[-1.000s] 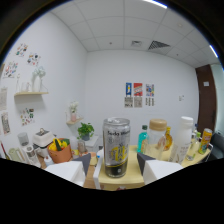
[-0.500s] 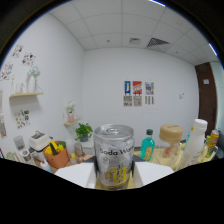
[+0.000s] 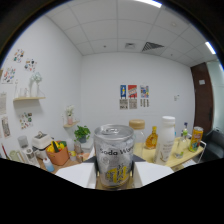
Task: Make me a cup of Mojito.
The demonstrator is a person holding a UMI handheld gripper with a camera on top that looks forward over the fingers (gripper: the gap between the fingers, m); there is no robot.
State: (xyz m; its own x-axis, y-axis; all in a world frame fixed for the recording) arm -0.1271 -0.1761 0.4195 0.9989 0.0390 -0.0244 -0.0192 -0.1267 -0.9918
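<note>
A silver soda water can (image 3: 114, 157) with a yellow label and a pull-tab top fills the space between my two white fingers (image 3: 75, 175). Both fingers press on its sides, so my gripper (image 3: 115, 181) is shut on it. The can stands upright and looks raised, with the table's things lower and beyond it. Its base is hidden by the gripper body.
Beyond the can, to the right, stand a cork-lidded jar (image 3: 136, 128), a yellow bottle (image 3: 151, 138), a white bottle (image 3: 167, 137) and an orange can (image 3: 196, 138) on a wooden table (image 3: 186, 155). To the left are a potted plant (image 3: 81, 134) and an orange basket (image 3: 57, 153).
The can was standing on the table ahead of the fingers; it has come in between them and been gripped. The view has risen and swung, shifting the bottles.
</note>
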